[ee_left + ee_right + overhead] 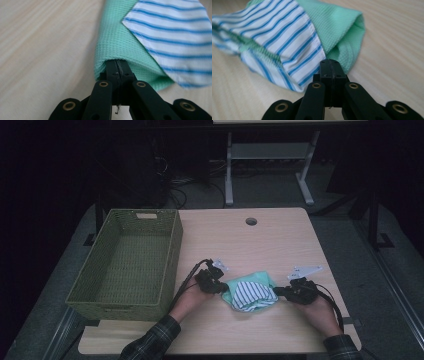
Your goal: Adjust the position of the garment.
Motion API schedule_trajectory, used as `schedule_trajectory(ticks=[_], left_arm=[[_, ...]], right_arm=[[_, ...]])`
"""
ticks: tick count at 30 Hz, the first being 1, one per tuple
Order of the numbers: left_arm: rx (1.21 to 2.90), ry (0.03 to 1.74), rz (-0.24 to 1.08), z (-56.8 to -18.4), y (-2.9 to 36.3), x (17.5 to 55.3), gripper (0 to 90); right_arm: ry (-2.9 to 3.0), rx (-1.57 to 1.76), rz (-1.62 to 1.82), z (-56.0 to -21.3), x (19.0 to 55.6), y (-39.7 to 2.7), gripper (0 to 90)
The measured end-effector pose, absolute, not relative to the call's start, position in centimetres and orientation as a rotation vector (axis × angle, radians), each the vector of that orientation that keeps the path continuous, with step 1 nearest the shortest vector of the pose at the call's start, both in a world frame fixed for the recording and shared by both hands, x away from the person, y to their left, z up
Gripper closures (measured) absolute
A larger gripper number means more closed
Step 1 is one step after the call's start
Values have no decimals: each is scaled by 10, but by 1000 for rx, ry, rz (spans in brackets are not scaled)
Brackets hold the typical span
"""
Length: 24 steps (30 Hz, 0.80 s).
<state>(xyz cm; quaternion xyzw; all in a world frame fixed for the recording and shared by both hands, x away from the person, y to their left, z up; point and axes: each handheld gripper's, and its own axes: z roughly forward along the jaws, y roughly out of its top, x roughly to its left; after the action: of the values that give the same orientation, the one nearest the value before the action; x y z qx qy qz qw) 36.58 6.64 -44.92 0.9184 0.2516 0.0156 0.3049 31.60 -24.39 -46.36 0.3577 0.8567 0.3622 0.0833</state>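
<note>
A mint-green cloth with a blue-and-white striped side (pixel 250 293) lies bunched on the wooden table (pixel 265 245) in front of the person. My left gripper (pixel 223 288) is at its left edge. In the left gripper view the jaws (pixel 117 63) are shut, their tips tucked into the green fold (pixel 112 42), which drapes over them. My right gripper (pixel 278 291) is at the cloth's right edge. In the right gripper view its jaws (pixel 330 63) are shut where the striped panel (pixel 294 37) meets the green fabric (pixel 337 22).
A green woven basket (pixel 173 251) stands on the table's left part, close to my left hand. A round cable hole (pixel 251 221) sits near the far edge. Behind the table stand a desk frame (pixel 229 175) and cables on a dark floor.
</note>
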Motion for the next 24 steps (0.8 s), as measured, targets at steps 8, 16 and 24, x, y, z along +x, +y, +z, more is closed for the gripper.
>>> schedule_trajectory(ticks=[8,16,24], left_arm=[[2414,676,73,-452,55,390,889],[2375,689,60,-444,63,388,868],[2349,715,65,-436,82,369,653]], right_arm=[[2604,1027,1096,-465,299,-241,898],[2565,1015,1123,-453,300,-244,898],[2475,1048,1145,-437,331,-248,898]])
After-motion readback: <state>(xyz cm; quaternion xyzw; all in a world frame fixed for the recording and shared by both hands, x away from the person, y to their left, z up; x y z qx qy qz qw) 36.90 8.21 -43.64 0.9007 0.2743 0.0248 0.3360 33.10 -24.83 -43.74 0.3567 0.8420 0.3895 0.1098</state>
